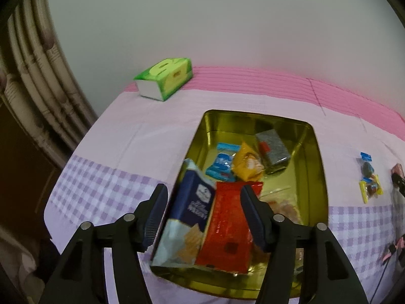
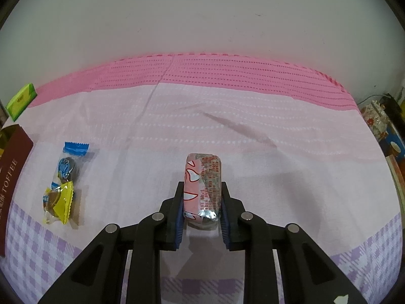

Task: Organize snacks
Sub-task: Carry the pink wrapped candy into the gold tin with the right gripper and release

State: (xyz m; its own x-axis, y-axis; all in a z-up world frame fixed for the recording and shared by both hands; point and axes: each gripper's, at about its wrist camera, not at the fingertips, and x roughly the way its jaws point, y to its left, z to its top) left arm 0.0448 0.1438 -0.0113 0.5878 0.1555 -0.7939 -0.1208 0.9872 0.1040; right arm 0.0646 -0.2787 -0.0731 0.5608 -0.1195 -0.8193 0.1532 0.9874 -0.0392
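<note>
In the left wrist view an open gold tin (image 1: 319, 177) lies on the pink and lilac cloth. Several snacks lie inside it: a navy cracker pack (image 1: 192, 210), a red pack (image 1: 227, 228), a grey pack (image 1: 273, 149), an orange pack (image 1: 246, 164) and a blue-wrapped sweet (image 1: 221, 166). My left gripper (image 1: 204, 192) hangs open over the tin's near end, with the cracker and red packs showing between its fingers but not pressed. In the right wrist view my right gripper (image 2: 202, 186) is shut on a pink wrapped snack (image 2: 202, 177), just above the cloth.
A blue-wrapped snack (image 2: 69, 162) and a yellow-wrapped one (image 2: 58, 201) lie left of the right gripper. Beyond them is the tin's maroon outer wall (image 2: 12, 177). A green tissue pack (image 1: 164, 78) sits at the back left. Household clutter (image 2: 379, 121) stands past the table's right edge.
</note>
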